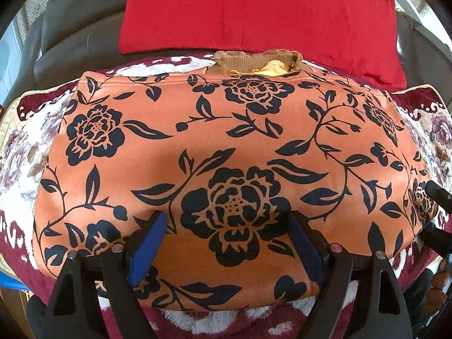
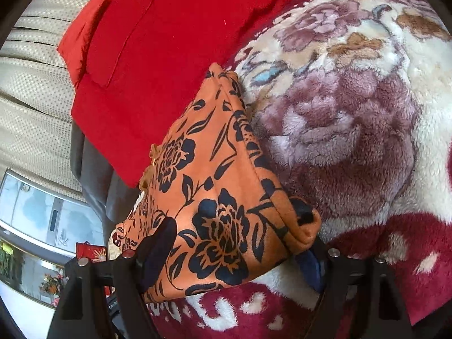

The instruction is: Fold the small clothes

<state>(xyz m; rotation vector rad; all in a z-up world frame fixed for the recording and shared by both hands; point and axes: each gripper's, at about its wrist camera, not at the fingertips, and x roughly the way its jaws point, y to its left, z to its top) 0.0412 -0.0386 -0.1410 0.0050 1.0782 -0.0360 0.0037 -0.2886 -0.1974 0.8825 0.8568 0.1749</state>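
Note:
An orange garment (image 1: 226, 141) with a dark flower print lies folded flat on a fluffy blanket (image 1: 17, 155), its tan ribbed collar (image 1: 254, 62) at the far edge. My left gripper (image 1: 227, 217) hangs open over the garment's near middle. Its blue pads (image 1: 149, 243) straddle a large printed flower and clamp nothing. In the right wrist view the garment's right end (image 2: 220, 186) lies between the wide jaws of my right gripper (image 2: 234, 243). One finger (image 2: 158, 243) rests over the cloth. The other (image 2: 309, 262) sits beside and partly under the corner, and the pads are not pressing.
A red cushion (image 1: 254, 11) leans against a grey sofa back (image 1: 79, 22) just beyond the collar. The maroon and cream blanket (image 2: 353, 127) spreads wide to the right. A beige curtain (image 2: 34, 84) and a glass cabinet (image 2: 34, 226) lie off to the left.

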